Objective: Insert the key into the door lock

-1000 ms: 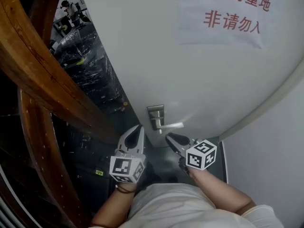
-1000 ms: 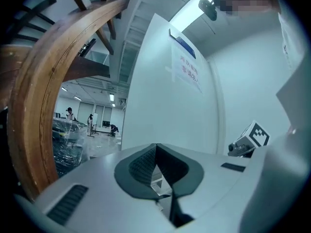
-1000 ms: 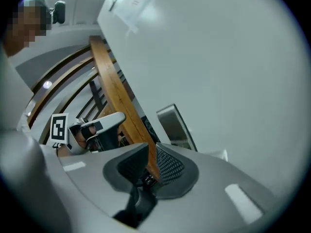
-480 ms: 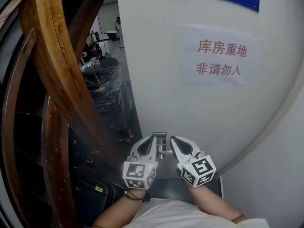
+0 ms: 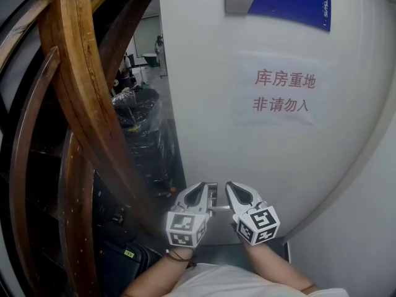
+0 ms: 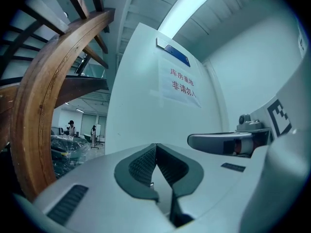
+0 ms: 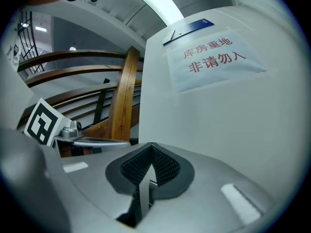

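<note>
1. One person is holding two grippers side by side, both pointing at one smooth white door [image 5: 266, 159]. The left gripper [image 5: 201, 186] and the right gripper [image 5: 230, 185] are each carrying one cube printed with black-and-white squares.
2. The left gripper is clenched. Its two dark ribbed pads [image 6: 141, 165] are meeting at the tips, with only a small pale wedge showing behind them.
3. The right gripper is clenched as well, tips together. One thin pale sliver is showing between its ribbed pads, and I cannot tell whether that is the key.
4. One metal lock plate [image 5: 213, 187] is sitting near the door's left edge, right between the two gripper tips. Whether either tip is touching it cannot be told.
5. One slim silver handle [image 5: 220, 208] is running across the door just below the plate.
6. Higher on the door, one paper notice [image 5: 279, 91] is hanging with two rows of red characters. Above it, one flat sign [image 5: 278, 2] is showing, part silver and part blue.
7. Left of the door, several curved beams [image 5: 74, 91] of polished brown wood are sweeping past.
8. Past the door's left edge, bundles [image 5: 139, 113] wrapped in glossy black film are lying on the floor. Two people [image 6: 71, 127] are standing far beyond them.
</note>
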Demonstrator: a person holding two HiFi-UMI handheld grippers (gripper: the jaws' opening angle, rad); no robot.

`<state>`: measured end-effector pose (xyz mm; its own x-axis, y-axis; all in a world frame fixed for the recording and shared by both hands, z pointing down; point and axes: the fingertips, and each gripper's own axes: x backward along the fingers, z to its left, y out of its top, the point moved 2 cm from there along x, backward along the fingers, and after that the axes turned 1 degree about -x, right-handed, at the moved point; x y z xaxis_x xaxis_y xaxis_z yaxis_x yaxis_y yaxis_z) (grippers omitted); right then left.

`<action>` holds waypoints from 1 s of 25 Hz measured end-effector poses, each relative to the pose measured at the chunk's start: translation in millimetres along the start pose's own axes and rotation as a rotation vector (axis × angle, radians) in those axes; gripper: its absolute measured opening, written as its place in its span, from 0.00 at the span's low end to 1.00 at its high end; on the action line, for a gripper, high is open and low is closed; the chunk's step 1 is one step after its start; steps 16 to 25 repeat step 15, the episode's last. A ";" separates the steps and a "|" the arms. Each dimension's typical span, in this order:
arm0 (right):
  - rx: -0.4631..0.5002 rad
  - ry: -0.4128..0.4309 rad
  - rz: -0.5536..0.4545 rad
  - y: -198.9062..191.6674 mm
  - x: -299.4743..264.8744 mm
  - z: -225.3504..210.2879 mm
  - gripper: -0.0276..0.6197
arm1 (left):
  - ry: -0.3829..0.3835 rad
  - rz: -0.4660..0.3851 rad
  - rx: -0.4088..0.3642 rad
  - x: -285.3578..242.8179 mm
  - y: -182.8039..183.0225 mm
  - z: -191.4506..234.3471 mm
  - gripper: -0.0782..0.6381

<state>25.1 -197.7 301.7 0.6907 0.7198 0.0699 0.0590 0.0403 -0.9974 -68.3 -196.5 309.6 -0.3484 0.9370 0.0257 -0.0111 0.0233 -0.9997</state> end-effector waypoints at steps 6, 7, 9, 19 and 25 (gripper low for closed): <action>-0.035 0.002 -0.001 -1.5 2.8 -3.7 0.04 | -0.008 -0.012 -0.026 -0.2 6.3 -8.0 0.12; -0.041 0.001 0.000 -2.2 2.9 -5.0 0.05 | -0.010 -0.015 -0.029 -1.0 7.6 -9.5 0.12; -0.049 -0.002 0.001 -2.9 4.0 -6.7 0.04 | -0.014 -0.018 -0.030 -1.6 10.3 -12.2 0.12; -0.068 0.006 -0.007 1.0 6.0 -10.7 0.04 | -0.013 -0.021 -0.025 -3.3 11.7 -17.3 0.12; -0.068 0.006 -0.007 1.0 6.0 -10.7 0.04 | -0.013 -0.021 -0.025 -3.3 11.7 -17.3 0.12</action>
